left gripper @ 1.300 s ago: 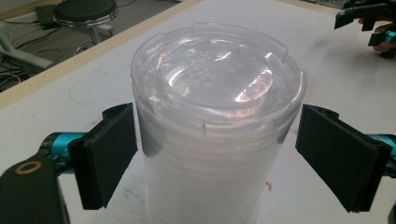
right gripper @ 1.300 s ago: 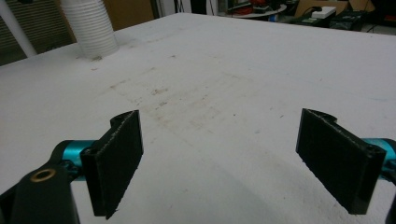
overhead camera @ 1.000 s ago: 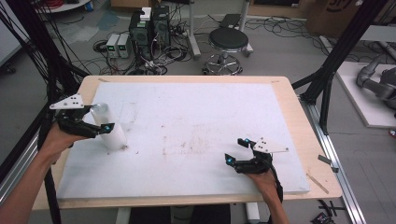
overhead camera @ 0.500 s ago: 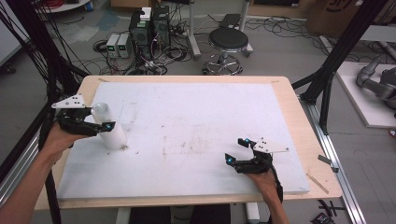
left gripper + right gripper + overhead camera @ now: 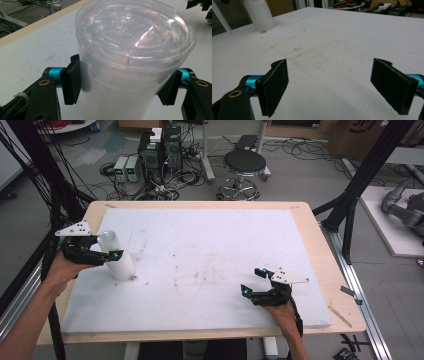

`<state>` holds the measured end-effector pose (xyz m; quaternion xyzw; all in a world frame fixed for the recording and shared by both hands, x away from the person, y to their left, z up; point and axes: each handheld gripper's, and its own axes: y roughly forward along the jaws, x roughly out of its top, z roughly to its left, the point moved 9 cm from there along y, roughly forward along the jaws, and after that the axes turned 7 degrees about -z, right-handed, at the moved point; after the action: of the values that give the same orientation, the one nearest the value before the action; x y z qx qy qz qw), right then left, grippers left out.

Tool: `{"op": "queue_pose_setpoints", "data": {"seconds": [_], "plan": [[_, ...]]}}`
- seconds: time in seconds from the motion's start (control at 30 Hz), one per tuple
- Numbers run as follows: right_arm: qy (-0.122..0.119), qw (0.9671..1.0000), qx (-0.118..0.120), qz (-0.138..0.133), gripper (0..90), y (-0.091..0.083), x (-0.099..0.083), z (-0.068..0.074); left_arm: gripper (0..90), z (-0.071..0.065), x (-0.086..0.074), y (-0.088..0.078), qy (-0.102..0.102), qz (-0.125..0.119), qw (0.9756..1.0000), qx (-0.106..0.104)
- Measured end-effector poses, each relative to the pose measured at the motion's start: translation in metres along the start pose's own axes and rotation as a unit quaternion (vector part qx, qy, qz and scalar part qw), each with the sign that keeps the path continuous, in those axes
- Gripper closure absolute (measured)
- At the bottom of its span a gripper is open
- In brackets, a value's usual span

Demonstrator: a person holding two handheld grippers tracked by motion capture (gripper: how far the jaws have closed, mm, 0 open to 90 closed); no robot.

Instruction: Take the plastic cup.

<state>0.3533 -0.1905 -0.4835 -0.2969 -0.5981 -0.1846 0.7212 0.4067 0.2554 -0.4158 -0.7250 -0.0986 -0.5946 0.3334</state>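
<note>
A white, scuffed board (image 5: pixel 210 270) covers a pale wooden table (image 5: pixel 320 245) in a workshop with a grey floor, a round black stool (image 5: pixel 243 164) and cable-strewn electronics beyond. The left gripper (image 5: pixel 122 85) has just been closing, and its flat black pads (image 5: pixel 71 82) now press both sides of a stack of clear, ribbed plastic cups (image 5: pixel 130 57), standing upright near the board's left edge. The right gripper (image 5: pixel 337 85) hovers with jaws wide apart, nothing between them, low over the board's near right part.
</note>
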Motion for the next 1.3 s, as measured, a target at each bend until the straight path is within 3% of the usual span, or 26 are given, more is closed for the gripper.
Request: {"op": "queue_pose_setpoints", "data": {"seconds": [0.27,0.4,0.53,1.03,1.13,1.3], "plan": [[-0.002,1.0000,0.001,-0.001,14.4,0.000,0.000,0.000,32.4,-0.001,0.005,-0.002,-0.002,0.001,1.0000,0.002],[0.000,1.0000,0.001,0.001,14.4,0.000,0.000,0.000,32.6,-0.002,0.014,-0.003,0.002,-0.004,1.0000,0.002],[-0.001,1.0000,0.001,0.000,14.4,0.000,0.000,0.000,32.6,-0.004,0.027,-0.006,0.006,-0.007,1.0000,0.003],[-0.003,1.0000,0.003,-0.001,14.4,0.000,0.000,0.000,33.5,-0.019,0.110,-0.048,0.052,-0.026,0.9982,0.017],[-0.003,1.0000,0.003,-0.001,14.4,0.000,0.000,0.001,33.6,-0.022,0.118,-0.053,0.057,-0.028,0.9978,0.019],[-0.001,1.0000,0.003,0.000,14.4,0.000,0.000,0.000,33.5,-0.027,0.119,-0.056,0.054,-0.032,0.9979,0.019]]}}
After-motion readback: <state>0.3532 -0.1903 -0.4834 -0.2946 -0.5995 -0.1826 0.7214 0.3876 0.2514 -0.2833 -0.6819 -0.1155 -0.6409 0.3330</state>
